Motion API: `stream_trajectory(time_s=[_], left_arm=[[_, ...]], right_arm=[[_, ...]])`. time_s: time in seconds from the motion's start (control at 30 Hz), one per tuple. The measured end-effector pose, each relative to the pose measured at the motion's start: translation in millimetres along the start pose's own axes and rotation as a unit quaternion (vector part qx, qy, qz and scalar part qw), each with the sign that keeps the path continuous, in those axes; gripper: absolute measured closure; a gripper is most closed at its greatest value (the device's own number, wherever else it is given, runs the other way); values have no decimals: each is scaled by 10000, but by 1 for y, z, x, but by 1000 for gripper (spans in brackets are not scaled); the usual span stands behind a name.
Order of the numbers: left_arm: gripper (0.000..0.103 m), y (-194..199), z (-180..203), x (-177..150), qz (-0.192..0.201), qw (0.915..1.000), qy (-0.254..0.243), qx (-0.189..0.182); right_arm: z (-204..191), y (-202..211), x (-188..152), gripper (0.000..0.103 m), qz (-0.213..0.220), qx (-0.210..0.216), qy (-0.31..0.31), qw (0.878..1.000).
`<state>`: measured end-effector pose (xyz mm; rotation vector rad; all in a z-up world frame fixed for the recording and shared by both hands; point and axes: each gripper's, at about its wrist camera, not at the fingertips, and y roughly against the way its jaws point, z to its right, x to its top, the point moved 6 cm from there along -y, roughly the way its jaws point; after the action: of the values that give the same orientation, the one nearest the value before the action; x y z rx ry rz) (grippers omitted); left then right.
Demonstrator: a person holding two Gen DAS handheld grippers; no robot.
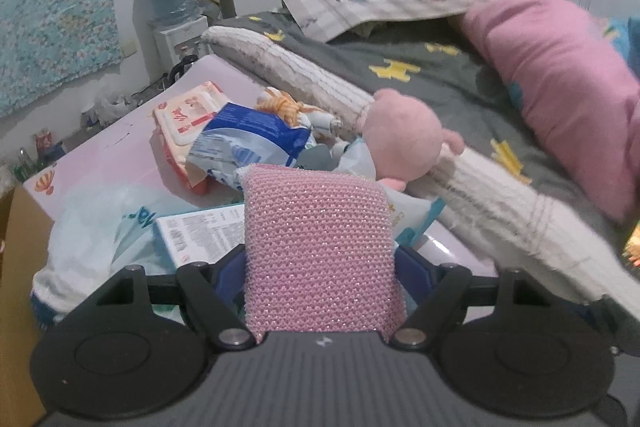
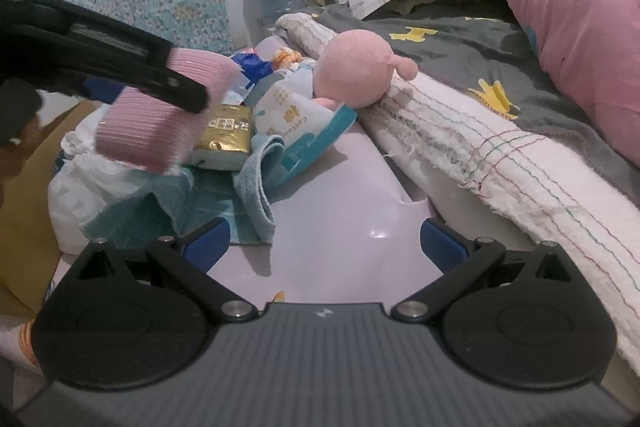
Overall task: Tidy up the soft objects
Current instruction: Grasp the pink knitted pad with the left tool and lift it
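My left gripper (image 1: 320, 263) is shut on a pink knitted sponge (image 1: 316, 247) and holds it above the pile on the lilac table (image 1: 116, 155). The right wrist view shows that sponge (image 2: 160, 119) in the air at the left, clamped by the left gripper's black finger (image 2: 176, 87). My right gripper (image 2: 324, 243) is open and empty, low over the lilac table (image 2: 340, 195). A pink plush toy (image 1: 404, 139) (image 2: 356, 67) leans against the bed's edge. A folded blue towel (image 2: 256, 179) lies just ahead of my right gripper's left finger.
The pile holds a blue-white pouch (image 1: 248, 143), a red-white wipes pack (image 1: 188, 119), a gold packet (image 2: 224, 131), a white tissue pack (image 2: 296, 119) and a white plastic bag (image 2: 80, 187). A bed (image 1: 440, 79) with a white quilt (image 2: 500, 163) and pink pillow (image 2: 592, 27) lies right.
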<state>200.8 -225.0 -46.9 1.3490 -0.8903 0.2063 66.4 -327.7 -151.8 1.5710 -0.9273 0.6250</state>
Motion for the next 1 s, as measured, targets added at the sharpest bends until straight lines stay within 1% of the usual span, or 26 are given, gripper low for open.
stream_trajectory(time_s=[0.17, 0.27, 0.37, 0.47, 0.6, 0.67, 0.77, 0.83, 0.93, 1.0], left_arm=[[23, 39, -18, -9, 231, 9992, 304, -82], [24, 63, -33, -17, 378, 9977, 556, -91], [23, 84, -49, -28, 510, 9955, 794, -23], [23, 103, -64, -41, 604, 9929, 1016, 99], [23, 122, -87, -61, 720, 9879, 1355, 228], [23, 128, -99, -70, 755, 9850, 1529, 257], [23, 133, -116, -82, 768, 9815, 1729, 282], [23, 136, -126, -88, 774, 9799, 1815, 303], [23, 139, -138, -95, 833, 9773, 1926, 294], [23, 142, -144, -99, 871, 9756, 1995, 284]], right_arm=[[0, 9, 2, 1, 78, 126, -163, 9998], [-2, 13, 5, 2, 116, 320, -330, 9989], [-7, 15, 10, 2, 127, 571, -478, 9971], [-16, 17, 14, 2, 155, 732, -509, 9959], [-27, 17, 19, 2, 167, 818, -410, 9957], [-31, 17, 24, 2, 210, 788, -322, 9961], [-32, 15, 42, 2, 380, 711, -174, 9966], [-29, 11, 58, 4, 528, 523, 16, 9972], [-28, -5, 87, 10, 735, 79, 558, 9957], [-26, -23, 102, 19, 706, -159, 867, 9936]])
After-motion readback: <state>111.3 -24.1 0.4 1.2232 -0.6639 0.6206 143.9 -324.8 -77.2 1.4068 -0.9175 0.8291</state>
